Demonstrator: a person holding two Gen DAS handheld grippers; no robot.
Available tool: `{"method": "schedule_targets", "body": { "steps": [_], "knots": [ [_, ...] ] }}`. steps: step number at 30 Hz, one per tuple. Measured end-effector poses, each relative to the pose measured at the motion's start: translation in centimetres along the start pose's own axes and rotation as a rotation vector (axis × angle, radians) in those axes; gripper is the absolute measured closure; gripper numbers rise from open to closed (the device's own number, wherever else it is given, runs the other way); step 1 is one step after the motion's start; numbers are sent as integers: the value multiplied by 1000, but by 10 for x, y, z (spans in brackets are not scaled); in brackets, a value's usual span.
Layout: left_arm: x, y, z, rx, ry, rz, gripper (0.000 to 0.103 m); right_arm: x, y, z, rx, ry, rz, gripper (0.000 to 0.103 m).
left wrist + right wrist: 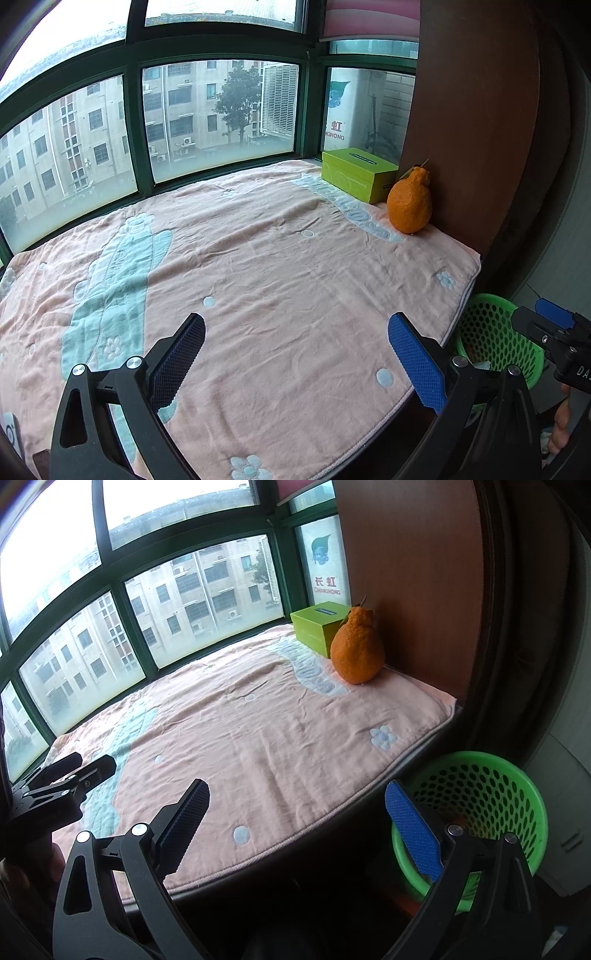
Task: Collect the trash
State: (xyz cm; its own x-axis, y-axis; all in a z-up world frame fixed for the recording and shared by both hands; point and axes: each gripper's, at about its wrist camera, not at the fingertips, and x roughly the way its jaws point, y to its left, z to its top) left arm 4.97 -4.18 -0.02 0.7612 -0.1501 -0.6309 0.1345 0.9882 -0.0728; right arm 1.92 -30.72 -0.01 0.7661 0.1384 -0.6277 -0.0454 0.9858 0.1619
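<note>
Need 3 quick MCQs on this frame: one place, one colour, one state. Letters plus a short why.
1. Where is the orange fruit?
A. in the bin
B. on the blanket beside the green box
C. held in the fingers

2. Colour of the perforated bin?
A. green
B. red
C. white

3. State of the right gripper?
A. shut on the fruit
B. shut on paper
C. open, holding nothing

Key: 1 B, it stands on the pink blanket next to the green box. 2 A, rim and wall are green. 3 C, fingers spread wide, nothing between them.

Soft creased cloth blanket (258, 258), perforated glossy plastic basket (480, 794) (green), pebbly-skinned orange (356, 653), smooth wood panel (406, 572)
</note>
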Motion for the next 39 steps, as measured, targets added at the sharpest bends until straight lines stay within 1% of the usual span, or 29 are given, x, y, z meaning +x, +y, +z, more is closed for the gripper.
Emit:
{"method": "schedule_targets", "body": {
  "steps": [39],
  "knots": [
    [-2,9,-6,-7,6,10,7,2,1,-1,6,0,11,8]
  ]
}}
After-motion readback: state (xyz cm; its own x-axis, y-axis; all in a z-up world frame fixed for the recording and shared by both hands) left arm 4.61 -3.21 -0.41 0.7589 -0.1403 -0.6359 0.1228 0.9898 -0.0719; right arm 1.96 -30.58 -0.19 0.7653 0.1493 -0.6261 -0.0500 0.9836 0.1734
